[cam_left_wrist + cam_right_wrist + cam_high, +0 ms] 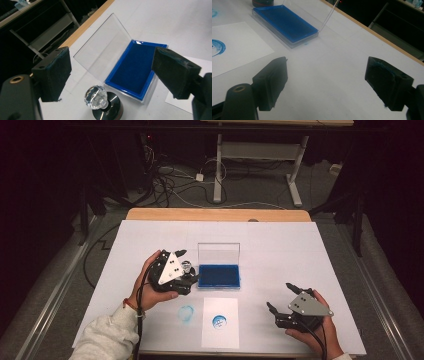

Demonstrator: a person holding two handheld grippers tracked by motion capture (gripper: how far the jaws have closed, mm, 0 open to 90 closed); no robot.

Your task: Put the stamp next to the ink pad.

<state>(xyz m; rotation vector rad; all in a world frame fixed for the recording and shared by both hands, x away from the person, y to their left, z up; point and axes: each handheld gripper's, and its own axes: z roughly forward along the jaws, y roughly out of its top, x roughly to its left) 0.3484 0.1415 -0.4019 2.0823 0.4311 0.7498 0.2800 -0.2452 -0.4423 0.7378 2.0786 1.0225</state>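
Crystal-knobbed stamp [98, 100] between open left gripper [110, 75] jaws, untouched.

The high view looks forward and down over the whole surface [280, 250], while both gripper views sit low and close, sharing the blue ink pad [219, 276]

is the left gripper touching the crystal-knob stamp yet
Apart. The left gripper view shows the left gripper open, its pads well clear on either side of the stamp, which stands alone on the table beside the ink pad.
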